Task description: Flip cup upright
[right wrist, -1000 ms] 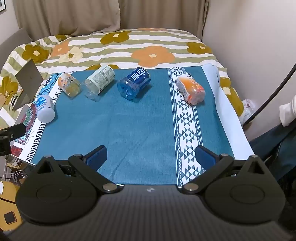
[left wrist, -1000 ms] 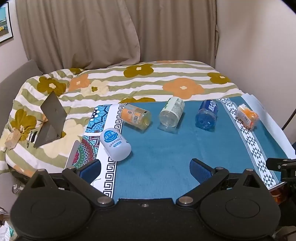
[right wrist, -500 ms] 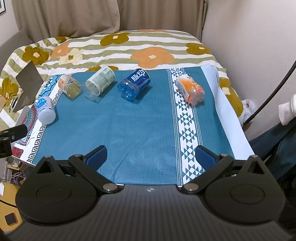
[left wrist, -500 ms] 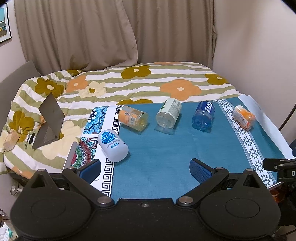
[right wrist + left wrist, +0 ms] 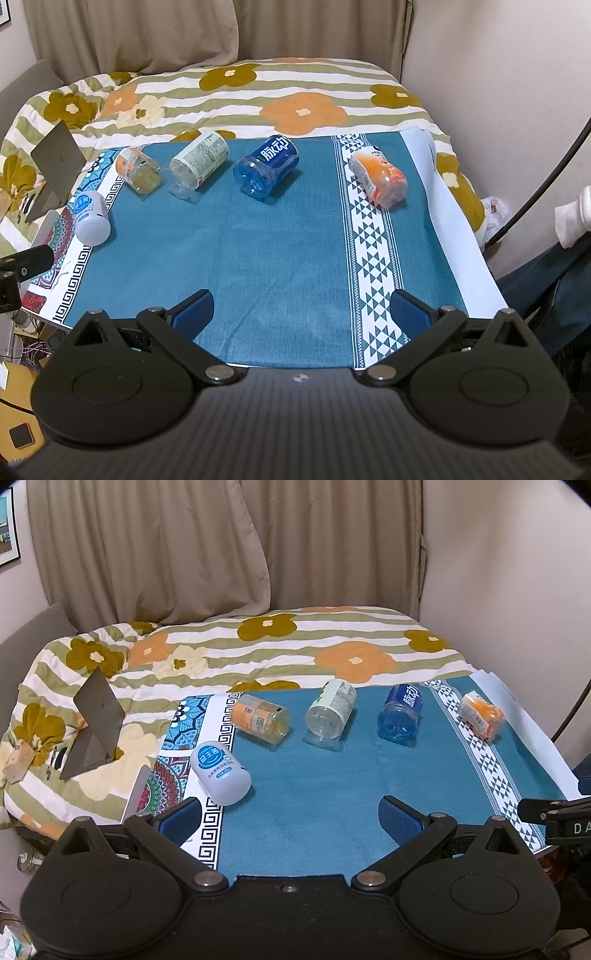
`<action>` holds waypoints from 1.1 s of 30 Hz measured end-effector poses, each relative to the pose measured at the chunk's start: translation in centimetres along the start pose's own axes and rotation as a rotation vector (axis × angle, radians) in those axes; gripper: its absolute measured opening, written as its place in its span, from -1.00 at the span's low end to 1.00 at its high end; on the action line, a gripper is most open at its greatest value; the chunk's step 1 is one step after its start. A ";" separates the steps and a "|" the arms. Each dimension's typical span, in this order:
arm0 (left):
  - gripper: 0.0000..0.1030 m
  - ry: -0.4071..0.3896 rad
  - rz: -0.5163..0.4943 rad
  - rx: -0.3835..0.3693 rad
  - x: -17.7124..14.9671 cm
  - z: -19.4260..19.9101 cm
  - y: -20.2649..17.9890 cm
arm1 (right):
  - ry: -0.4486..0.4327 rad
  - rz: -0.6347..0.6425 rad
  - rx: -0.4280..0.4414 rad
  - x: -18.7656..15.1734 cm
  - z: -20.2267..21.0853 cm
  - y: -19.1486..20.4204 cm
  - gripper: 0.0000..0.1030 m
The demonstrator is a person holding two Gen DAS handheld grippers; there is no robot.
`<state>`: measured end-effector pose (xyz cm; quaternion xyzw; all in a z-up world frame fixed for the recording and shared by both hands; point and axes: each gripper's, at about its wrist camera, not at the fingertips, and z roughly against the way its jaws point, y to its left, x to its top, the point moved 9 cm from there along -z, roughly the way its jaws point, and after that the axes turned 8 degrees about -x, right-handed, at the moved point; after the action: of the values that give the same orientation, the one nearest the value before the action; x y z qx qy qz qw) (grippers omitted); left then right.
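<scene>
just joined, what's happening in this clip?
A person holds a two-finger gripper in each hand over a teal cloth laid on a bed. Five cut-bottle cups lie on their sides: white cup, orange-label cup, clear cup, blue cup and orange cup. None is upright yet. The left gripper and right gripper both hover open near the front edge, holding nothing.

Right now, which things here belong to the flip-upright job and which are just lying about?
Job, all lying on their sides:
white cup
orange-label cup
clear cup
blue cup
orange cup

Just lying about:
grey folded stand
floral bedspread
teal cloth
</scene>
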<state>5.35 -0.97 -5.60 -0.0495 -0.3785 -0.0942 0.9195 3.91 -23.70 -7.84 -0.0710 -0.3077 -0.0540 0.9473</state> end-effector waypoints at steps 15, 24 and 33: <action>1.00 -0.002 0.001 -0.003 0.0 0.0 0.1 | -0.001 0.001 -0.001 0.0 -0.1 0.2 1.00; 1.00 -0.005 0.002 -0.002 0.0 0.0 0.1 | 0.001 -0.002 -0.002 0.0 -0.1 0.2 1.00; 1.00 -0.003 0.001 -0.002 0.0 -0.1 0.2 | 0.005 -0.011 -0.001 -0.2 -0.3 0.2 1.00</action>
<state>5.48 -0.81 -5.62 -0.0507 -0.3796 -0.0941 0.9190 3.93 -23.55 -8.26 -0.0698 -0.3059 -0.0595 0.9476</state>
